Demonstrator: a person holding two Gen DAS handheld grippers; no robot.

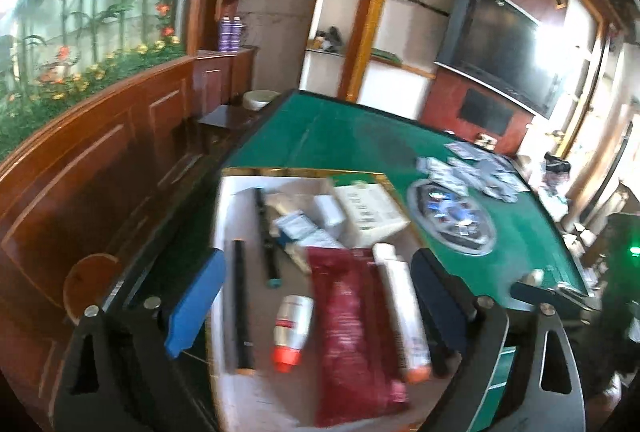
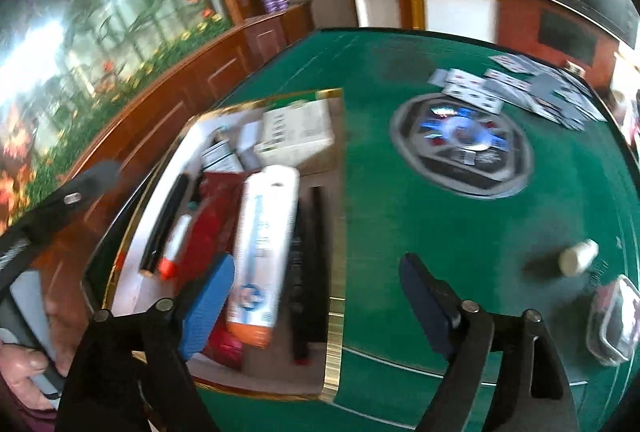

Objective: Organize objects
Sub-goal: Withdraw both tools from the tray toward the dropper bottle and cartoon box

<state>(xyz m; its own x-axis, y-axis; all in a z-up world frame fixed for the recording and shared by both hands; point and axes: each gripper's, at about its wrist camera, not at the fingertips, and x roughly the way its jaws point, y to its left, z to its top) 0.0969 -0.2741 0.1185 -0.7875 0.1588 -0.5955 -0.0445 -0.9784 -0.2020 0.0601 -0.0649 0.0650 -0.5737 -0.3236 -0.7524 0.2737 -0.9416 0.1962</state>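
1. Left wrist view: my left gripper [image 1: 316, 296] hangs over the open compartment [image 1: 230, 216] sunk into the green desk [image 1: 340, 135]. Jaws released, nothing clamped between them.
2. Under it, side by side: dark red pouch [image 1: 352, 336], white tube with orange cap [image 1: 404, 312], small white bottle with red cap [image 1: 291, 328], two black sticks [image 1: 242, 308]. White box [image 1: 370, 211] sits at the far end.
3. To do this well, I'd say: lift clear straight up so neither jaw drags the pouch or tube out of line.
4. Right wrist view: my right gripper [image 2: 316, 296] is also released and empty, one jaw over the compartment, the other over the felt.
5. Big white tube [image 2: 262, 252] lies on top of the red pouch, slightly tilted; looks settled, blur makes contact hard to confirm.
6. Left on the desk: small pale bottle [image 2: 578, 258], clear lidded container [image 2: 614, 324] near the edge, cards [image 2: 520, 87] scattered at the far side.
7. Likely next pick: the bottle, nearest my right jaws. It's round, so close across the body, not the ends.
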